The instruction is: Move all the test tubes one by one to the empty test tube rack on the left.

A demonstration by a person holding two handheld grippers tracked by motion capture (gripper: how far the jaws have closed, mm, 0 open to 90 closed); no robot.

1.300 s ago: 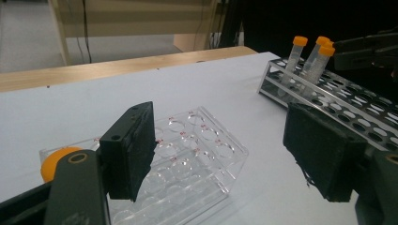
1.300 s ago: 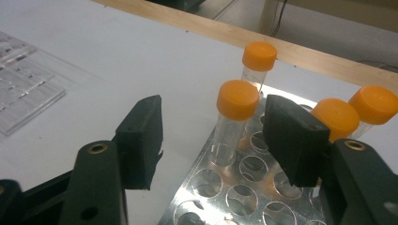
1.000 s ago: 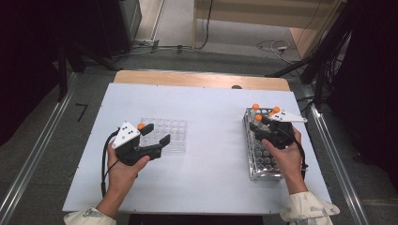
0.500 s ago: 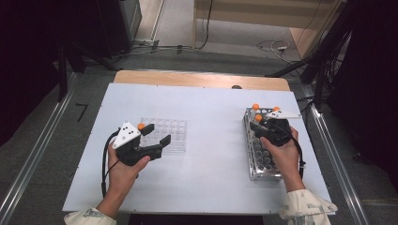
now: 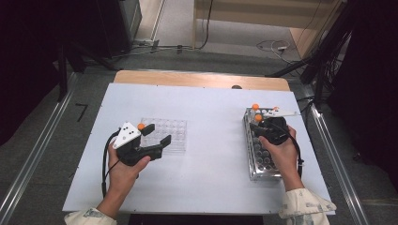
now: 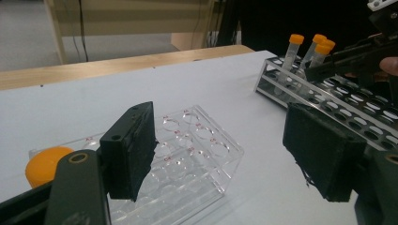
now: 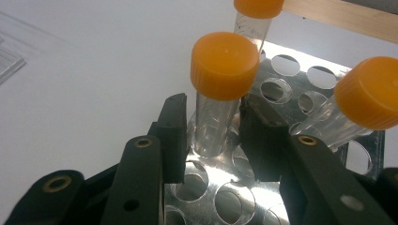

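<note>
Right claw sits narrow around the orange-capped tube standing in the metal rack at the worktop's right, pads near the wall, not yet clamped as far as I can tell. Tube looks light, stiff, slick plastic: grip mid-barrel just under the cap. Left claw gapes wide, empty, at the clear well plate.

We see a white table with a wooden strip along its far edge. On it, left of centre in the frame, lies a clear well plate; at right stands a metal tube rack.
</note>
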